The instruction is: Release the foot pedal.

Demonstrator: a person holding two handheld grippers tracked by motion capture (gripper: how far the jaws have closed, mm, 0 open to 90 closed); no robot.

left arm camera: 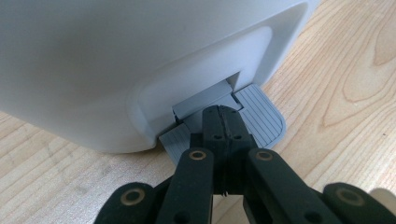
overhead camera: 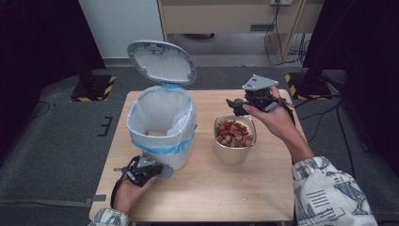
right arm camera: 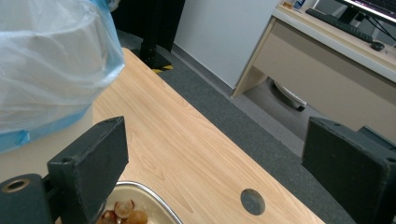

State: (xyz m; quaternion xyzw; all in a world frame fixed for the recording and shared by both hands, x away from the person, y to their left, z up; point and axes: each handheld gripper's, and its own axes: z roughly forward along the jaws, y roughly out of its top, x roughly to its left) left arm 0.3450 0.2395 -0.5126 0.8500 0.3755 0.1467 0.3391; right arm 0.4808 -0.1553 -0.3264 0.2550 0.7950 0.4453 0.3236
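My left jaws are pressed together with nothing between them, their tips down on the grey pedal (left arm camera: 261,116) at the foot of the white bin (overhead camera: 162,127); my right jaws stand wide apart and empty. The left gripper (overhead camera: 147,170) lies low at the near side of the bin, on the worktop (overhead camera: 207,188). The bin's lid (overhead camera: 161,62) stands raised behind its mouth, and a pale liner with a blue edge (overhead camera: 164,147) is folded over the rim. Something light-coloured rests inside the bin, but I cannot tell what it is.

To the right of the bin, just beside it, stands a steel container (overhead camera: 235,137) holding reddish and tan food scraps (overhead camera: 234,133). My right gripper (overhead camera: 240,106) hovers just beyond that container's far rim, to the right of the bin and above the worktop. In the right gripper view the container's rim (right arm camera: 149,196) sits low between my spread jaws, with the bin's liner (right arm camera: 51,70) at the upper left.
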